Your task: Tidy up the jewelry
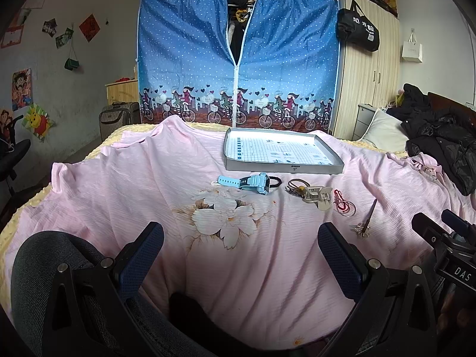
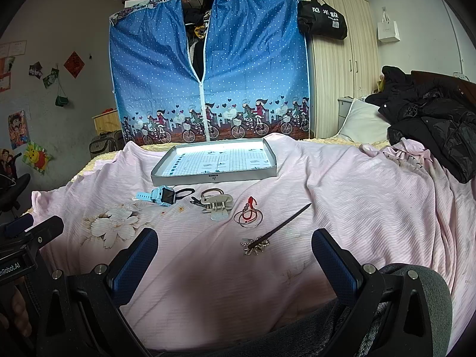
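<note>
Nothing sorted yet. Grey tray [image 2: 261, 170] above centre of the right wrist view, lying bare on the pink sheet [image 2: 357, 208]. In a row just below it: blue watch [image 2: 162, 196] with a black hair tie [image 2: 186, 192] at left of centre, pale hair claw [image 2: 215, 205] over a brown tie, red cord and thin bangles [image 2: 248, 215] dead centre, dark hairpin [image 2: 276, 227] slanting right of centre. Left gripper [image 1: 239, 247] low in frame, spread wide, holding nothing. Right gripper [image 2: 235, 251] likewise gaping and bare, hairpin nearest. Every piece left to move, by the look of it.
</note>
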